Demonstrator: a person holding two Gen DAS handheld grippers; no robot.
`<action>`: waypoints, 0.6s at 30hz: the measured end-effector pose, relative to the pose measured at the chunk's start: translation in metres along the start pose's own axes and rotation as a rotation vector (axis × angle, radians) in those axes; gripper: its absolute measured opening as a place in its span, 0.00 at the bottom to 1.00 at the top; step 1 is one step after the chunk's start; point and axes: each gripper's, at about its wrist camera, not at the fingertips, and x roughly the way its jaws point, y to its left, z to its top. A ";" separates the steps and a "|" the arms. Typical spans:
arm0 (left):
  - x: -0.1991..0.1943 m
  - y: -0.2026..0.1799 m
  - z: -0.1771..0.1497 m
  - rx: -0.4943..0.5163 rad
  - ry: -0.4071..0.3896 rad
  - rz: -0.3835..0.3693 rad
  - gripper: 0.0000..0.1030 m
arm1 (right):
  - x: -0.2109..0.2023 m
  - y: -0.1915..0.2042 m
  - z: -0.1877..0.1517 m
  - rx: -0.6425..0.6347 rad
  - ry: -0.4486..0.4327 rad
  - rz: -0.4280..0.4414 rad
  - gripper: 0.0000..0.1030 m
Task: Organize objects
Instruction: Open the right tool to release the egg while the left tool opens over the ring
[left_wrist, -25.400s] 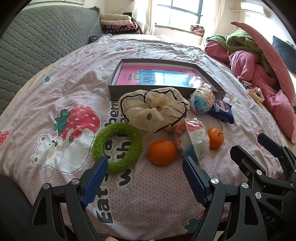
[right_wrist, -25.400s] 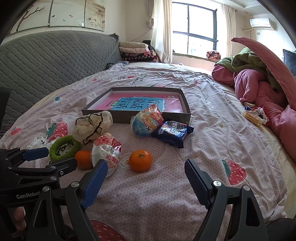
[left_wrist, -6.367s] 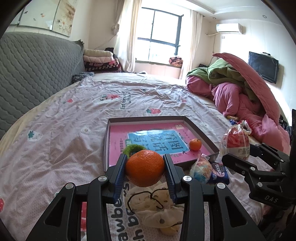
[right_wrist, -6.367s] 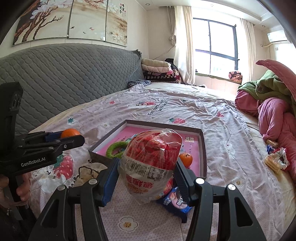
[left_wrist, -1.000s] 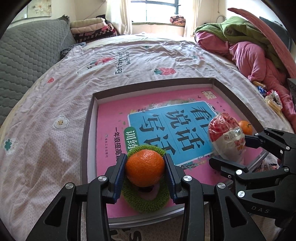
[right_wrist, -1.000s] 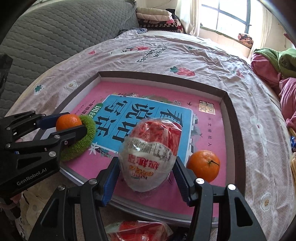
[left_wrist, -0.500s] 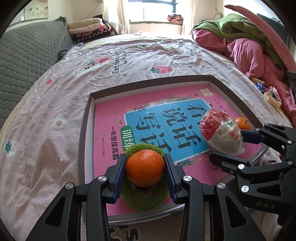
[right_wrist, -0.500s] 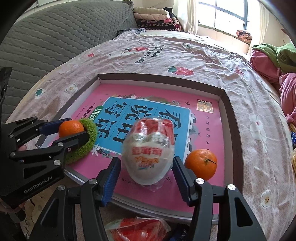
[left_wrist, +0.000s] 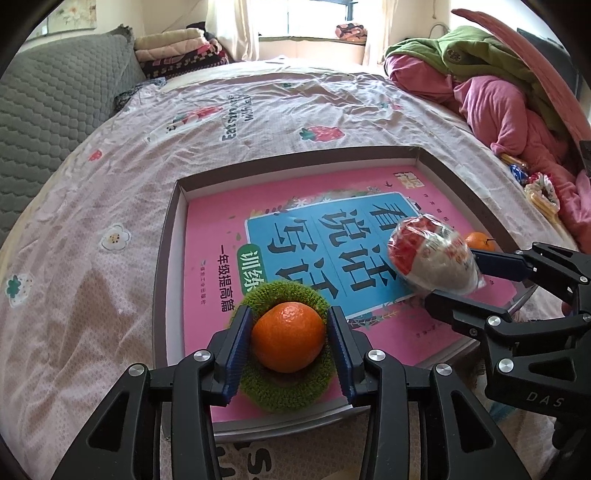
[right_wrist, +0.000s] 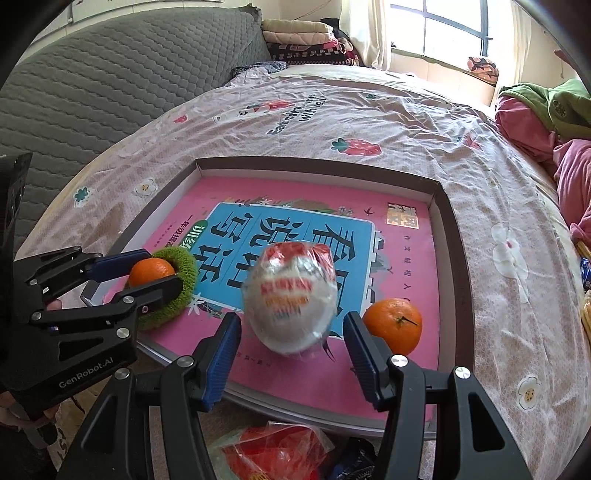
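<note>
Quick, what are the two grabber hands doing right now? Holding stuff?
Left gripper: shut on the orange, above the green ring.
Right gripper: open, the wrapped snack loose between its fingers.

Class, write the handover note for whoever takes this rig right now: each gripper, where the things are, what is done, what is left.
Left gripper: shut on an orange, over the green ring.
Right gripper: open; wrapped snack loose and blurred between its fingers, over the box.
Done: ring and second orange lie in the box.
Left: set down the held orange, then probably fetch the red packet lying outside the near rim.
</note>
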 end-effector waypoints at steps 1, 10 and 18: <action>0.000 0.000 0.000 0.000 0.003 0.000 0.42 | -0.001 0.000 0.000 0.002 -0.002 0.000 0.56; -0.007 -0.001 0.002 0.000 0.007 -0.005 0.45 | -0.006 -0.002 0.003 0.015 -0.015 0.007 0.56; -0.019 -0.004 0.006 0.004 -0.012 -0.010 0.47 | -0.011 -0.002 0.005 0.018 -0.031 0.009 0.56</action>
